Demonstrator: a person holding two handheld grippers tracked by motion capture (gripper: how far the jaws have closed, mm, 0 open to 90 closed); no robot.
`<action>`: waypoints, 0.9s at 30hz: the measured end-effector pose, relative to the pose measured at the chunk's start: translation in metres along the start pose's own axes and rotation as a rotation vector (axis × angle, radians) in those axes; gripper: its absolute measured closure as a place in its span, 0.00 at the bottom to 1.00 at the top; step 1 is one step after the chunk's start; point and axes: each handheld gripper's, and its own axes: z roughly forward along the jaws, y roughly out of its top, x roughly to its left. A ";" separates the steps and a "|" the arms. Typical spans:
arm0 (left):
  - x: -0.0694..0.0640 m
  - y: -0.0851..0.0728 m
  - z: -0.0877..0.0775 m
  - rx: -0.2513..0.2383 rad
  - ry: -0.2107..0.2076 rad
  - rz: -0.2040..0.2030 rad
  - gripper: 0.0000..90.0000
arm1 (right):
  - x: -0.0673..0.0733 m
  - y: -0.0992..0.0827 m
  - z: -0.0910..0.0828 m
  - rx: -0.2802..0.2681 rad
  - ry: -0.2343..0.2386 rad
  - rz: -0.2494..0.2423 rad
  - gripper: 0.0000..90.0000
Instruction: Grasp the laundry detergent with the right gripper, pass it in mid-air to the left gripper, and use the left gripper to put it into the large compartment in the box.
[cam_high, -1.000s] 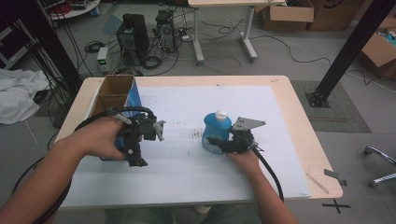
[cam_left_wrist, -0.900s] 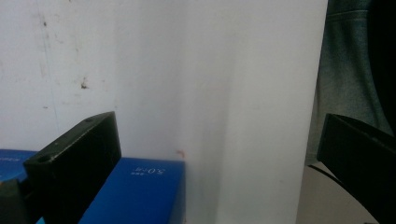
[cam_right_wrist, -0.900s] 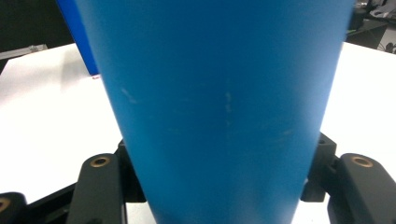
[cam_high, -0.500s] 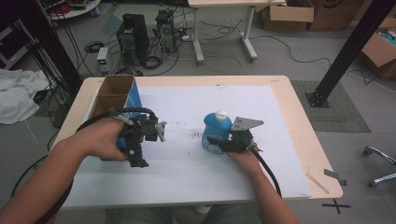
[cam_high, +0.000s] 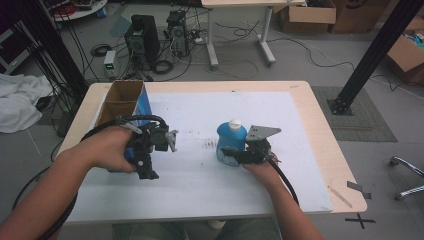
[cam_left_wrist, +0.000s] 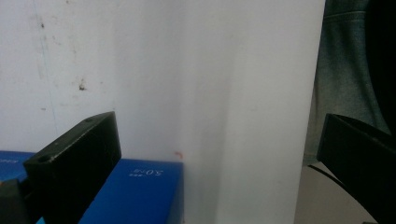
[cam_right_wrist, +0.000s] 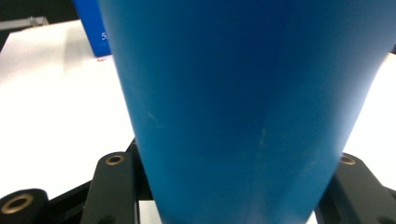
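High view first: we see our right gripper (cam_high: 229, 153) clamped on the lower body of a blue bottle (cam_high: 231, 141) with a white cap, which stands upright on the white sheet (cam_high: 250, 110) near the middle of the table (cam_high: 320, 130). Its jaws have just been closing, with the bottle between them, and they now press on both of its sides. From the right gripper view the bottle (cam_right_wrist: 243, 102) rises between our two black jaws, touching each. Our left gripper (cam_high: 146, 169) hangs well apart from the bottle, beside an open cardboard box with a blue side (cam_high: 122, 102) at the table's left end. From the left gripper view its jaws stand wide apart with nothing between them, over the white sheet (cam_left_wrist: 187, 84) and a blue box edge (cam_left_wrist: 140, 193).
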 end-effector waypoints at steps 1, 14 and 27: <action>0.000 0.000 -0.001 0.000 0.003 0.004 0.00 | 0.001 0.002 -0.001 0.004 0.003 -0.004 0.49; 0.004 0.012 -0.014 0.019 0.002 0.021 0.00 | 0.012 0.043 -0.029 0.020 0.115 -0.037 0.49; 0.002 0.033 -0.036 -0.009 -0.002 0.063 0.00 | 0.052 0.065 -0.029 0.022 0.295 -0.111 0.49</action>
